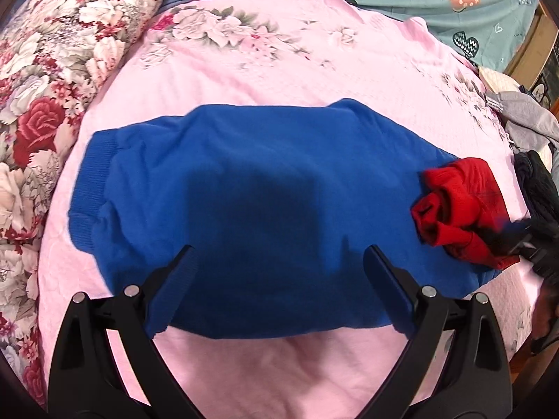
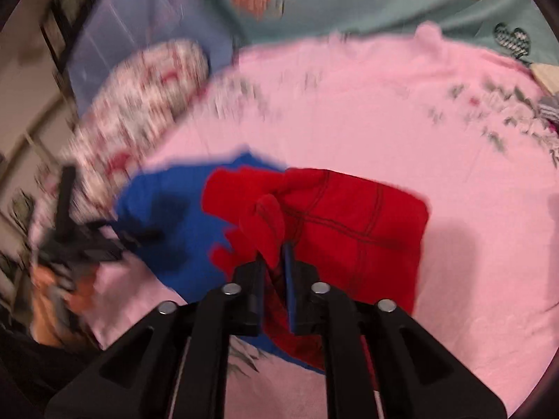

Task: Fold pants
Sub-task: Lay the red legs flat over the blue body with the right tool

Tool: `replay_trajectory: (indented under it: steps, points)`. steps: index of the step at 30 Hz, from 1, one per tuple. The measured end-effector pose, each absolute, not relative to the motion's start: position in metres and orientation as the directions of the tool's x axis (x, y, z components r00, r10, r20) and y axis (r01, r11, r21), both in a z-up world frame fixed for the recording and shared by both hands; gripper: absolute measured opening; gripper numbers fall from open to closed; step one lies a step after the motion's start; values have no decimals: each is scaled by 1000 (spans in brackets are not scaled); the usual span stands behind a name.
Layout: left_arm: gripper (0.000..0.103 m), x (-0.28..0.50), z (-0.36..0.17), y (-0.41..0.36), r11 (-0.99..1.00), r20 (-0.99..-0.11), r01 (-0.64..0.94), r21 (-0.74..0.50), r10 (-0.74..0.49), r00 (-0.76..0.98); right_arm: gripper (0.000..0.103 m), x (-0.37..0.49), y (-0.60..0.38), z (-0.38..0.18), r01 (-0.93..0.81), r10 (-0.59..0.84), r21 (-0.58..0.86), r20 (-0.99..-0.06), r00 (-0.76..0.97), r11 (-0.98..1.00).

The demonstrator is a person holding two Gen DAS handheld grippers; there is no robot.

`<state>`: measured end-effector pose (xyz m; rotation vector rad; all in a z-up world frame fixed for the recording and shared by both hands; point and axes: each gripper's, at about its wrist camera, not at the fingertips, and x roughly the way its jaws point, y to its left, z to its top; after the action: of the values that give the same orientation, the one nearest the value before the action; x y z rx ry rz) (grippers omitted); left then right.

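The blue pants [image 1: 251, 209] lie spread across the pink bedspread [image 1: 279, 70], with a ribbed cuff at the left and a red waist part [image 1: 457, 202] bunched at the right. My left gripper [image 1: 279, 262] is open and empty, hovering over the blue cloth's near edge. My right gripper [image 2: 272, 255] is shut on a fold of the red waist part [image 2: 349, 227]; the blue cloth [image 2: 181, 223] lies to its left. The right gripper also shows, blurred, at the right edge of the left wrist view [image 1: 524, 241]. The left gripper shows blurred in the right wrist view [image 2: 80, 241].
A floral pillow [image 1: 52, 104] lies along the left side. A teal sheet with hearts [image 1: 454, 0] lies behind the bedspread. Grey and dark clothes [image 1: 531, 132] are piled at the right edge. The bed's near edge is close to both grippers.
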<state>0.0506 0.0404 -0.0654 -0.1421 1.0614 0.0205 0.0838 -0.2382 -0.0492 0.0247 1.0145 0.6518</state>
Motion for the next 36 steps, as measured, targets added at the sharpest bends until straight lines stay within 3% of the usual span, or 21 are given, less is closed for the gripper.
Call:
replay_trajectory:
  steps: [1, 3, 5, 10, 16, 19, 21, 23, 24, 32, 36]
  points:
    - [97, 50, -65, 42, 990, -870, -89, -106, -49, 490, 39, 87, -228, -65, -497, 471, 285, -829, 302, 819]
    - [97, 49, -65, 47, 989, -869, -99, -111, -48, 492, 42, 84, -220, -74, -508, 406, 211, -860, 309, 835]
    - [97, 50, -65, 51, 987, -869, -109, -118, -50, 491, 55, 77, -220, -65, -530, 409, 180, -842, 353, 828]
    - [97, 50, -64, 55, 984, -867, -122, -126, -50, 496, 72, 67, -219, -46, -580, 409, 103, -807, 426, 808]
    - [97, 46, -58, 61, 982, -861, -125, -142, -61, 506, 73, 68, -181, -59, -645, 348, -7, -837, 422, 764]
    - [97, 46, -58, 62, 981, -859, -124, -148, -66, 508, 70, 79, -175, -73, -616, 289, -37, -860, 421, 787]
    - [97, 46, -59, 64, 980, -859, -128, -154, -68, 507, 41, 85, -179, -78, -597, 304, 4, -864, 402, 802]
    - [97, 46, -61, 67, 978, -861, -135, -159, -71, 504, 23, 87, -184, -71, -586, 346, 53, -848, 401, 808]
    - [97, 46, -61, 69, 977, -861, -140, -163, -71, 504, 20, 86, -186, -67, -578, 352, 50, -835, 423, 814]
    - [97, 38, -37, 96, 960, -820, -215, -178, -24, 572, 19, 84, -175, 7, -595, 582, 231, -638, 505, 770]
    - [97, 32, -31, 118, 938, -810, -304, -167, 45, 585, 29, 103, -130, -18, -621, 622, 311, -687, 376, 720]
